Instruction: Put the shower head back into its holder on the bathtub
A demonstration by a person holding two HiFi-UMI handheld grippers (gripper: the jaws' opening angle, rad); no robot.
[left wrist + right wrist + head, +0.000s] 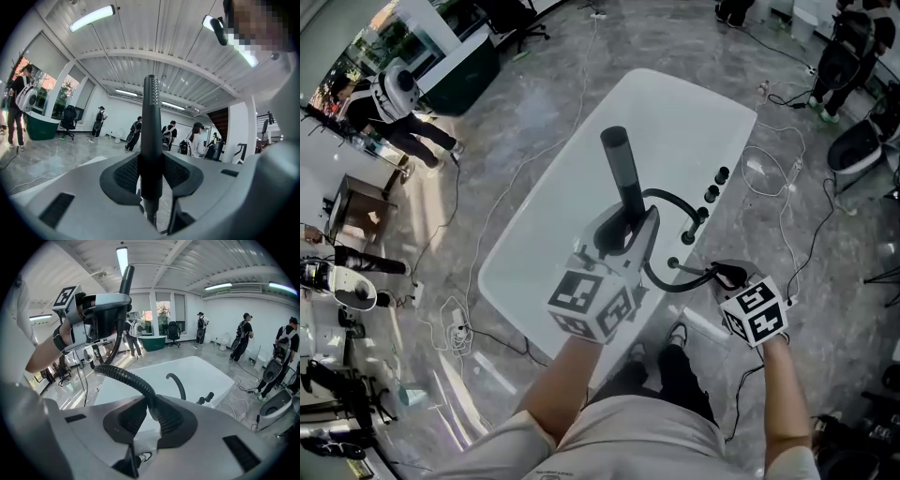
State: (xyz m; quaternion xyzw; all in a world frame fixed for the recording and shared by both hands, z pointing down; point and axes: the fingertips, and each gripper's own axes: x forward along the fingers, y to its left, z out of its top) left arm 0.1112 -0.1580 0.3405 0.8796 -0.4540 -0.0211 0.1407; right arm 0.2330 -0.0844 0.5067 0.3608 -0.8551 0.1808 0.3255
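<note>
The black shower head (622, 173) stands upright over the white bathtub (544, 234), and my left gripper (625, 236) is shut on its handle. In the left gripper view the handle (151, 140) runs straight up between the left gripper's (151, 177) pads. Its black ribbed hose (661, 284) loops down and to the right into my right gripper (724, 276), which is shut on it near the tub's rim. In the right gripper view the hose (124, 375) curves from the right gripper (155, 414) up to the left gripper (105, 310) and shower head (125, 280). Black fittings (675, 263) sit on the rim.
A curved black faucet (670, 199) and several black knobs (712, 192) line the tub's right rim; both also show in the right gripper view, faucet (177, 383) and knobs (206, 397). Cables (787, 216) lie on the grey floor. People (394, 103) stand around the room.
</note>
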